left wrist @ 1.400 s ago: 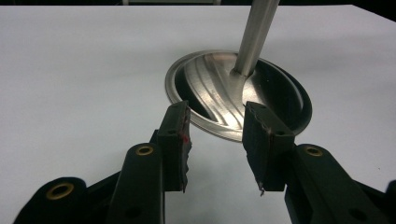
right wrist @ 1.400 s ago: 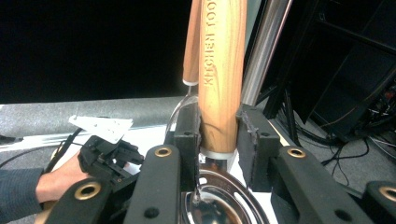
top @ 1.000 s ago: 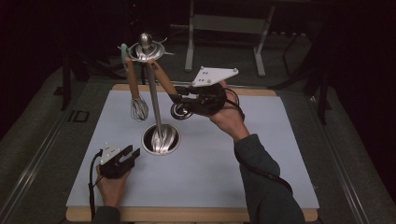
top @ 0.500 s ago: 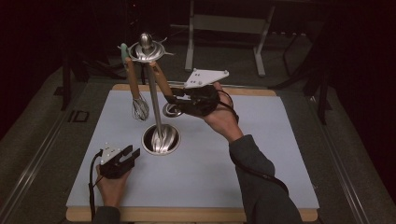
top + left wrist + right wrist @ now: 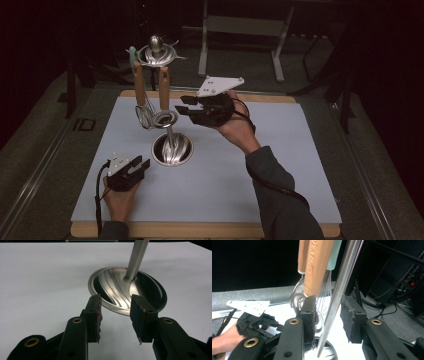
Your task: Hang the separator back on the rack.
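From the high view, the utensil stand (image 5: 168,125) is standing on the pale tabletop (image 5: 280,165), its round steel base toward the left of middle, and everything is being placed off that stand. The right claw (image 5: 186,109) is hovering just to the right of the stand's pole, raised off the tabletop, jaws parted and pointing at the wooden-handled utensil (image 5: 163,89) hanging from the top ring. A whisk (image 5: 141,97) is hanging on the stand's left side. The left claw (image 5: 140,164) is resting low on the tabletop, just left of the base, jaws apart and gripping nothing. Over to the left gripper view: the left claw (image 5: 115,315) is sitting moderately wide, empty, aimed at the base (image 5: 127,290), with the near rim lying just beyond its tips. Now the right gripper view: the right claw (image 5: 329,315) is gaping wide with the slanted steel pole (image 5: 339,295) passing between its jaws, touching neither that I can tell, while the wooden handle (image 5: 317,265) is dangling just above the left jaw.
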`<control>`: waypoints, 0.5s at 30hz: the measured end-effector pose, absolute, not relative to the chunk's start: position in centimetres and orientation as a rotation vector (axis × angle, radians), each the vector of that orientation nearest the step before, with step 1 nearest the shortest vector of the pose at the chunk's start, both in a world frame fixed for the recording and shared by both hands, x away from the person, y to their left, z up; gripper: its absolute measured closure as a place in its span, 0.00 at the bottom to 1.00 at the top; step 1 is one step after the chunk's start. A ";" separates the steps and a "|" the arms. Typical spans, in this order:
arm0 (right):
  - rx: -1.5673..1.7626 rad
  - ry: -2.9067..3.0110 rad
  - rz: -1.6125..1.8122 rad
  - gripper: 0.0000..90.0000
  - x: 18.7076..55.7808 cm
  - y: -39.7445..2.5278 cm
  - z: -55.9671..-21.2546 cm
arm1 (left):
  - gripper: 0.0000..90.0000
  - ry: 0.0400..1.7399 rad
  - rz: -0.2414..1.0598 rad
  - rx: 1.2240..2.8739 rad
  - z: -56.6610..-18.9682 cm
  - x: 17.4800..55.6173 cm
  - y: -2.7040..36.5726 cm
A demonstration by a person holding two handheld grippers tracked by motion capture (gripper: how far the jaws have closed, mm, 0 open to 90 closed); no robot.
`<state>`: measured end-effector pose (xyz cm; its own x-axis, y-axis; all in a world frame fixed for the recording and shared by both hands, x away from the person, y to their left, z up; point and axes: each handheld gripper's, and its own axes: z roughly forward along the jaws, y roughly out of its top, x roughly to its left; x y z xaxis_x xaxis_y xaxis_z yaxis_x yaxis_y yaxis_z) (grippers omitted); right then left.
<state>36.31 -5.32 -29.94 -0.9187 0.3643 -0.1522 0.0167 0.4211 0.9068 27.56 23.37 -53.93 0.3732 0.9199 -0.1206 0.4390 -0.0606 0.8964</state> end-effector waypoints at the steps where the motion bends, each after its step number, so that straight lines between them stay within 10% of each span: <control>1: 0.329 2.356 1.492 0.72 36.3 -5.4 -30.0 | 0.68 1.220 0.626 1.671 -53.9 27.6 23.4; 15: 0.385 2.380 1.463 0.71 37.0 -7.3 -30.8 | 0.68 1.223 0.627 1.668 -53.9 27.5 23.4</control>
<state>36.98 -7.30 -30.84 -0.9126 0.3882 -0.1286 0.0606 0.4394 0.8963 27.54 23.37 -53.94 0.3705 0.9208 -0.1219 0.4388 -0.0578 0.8967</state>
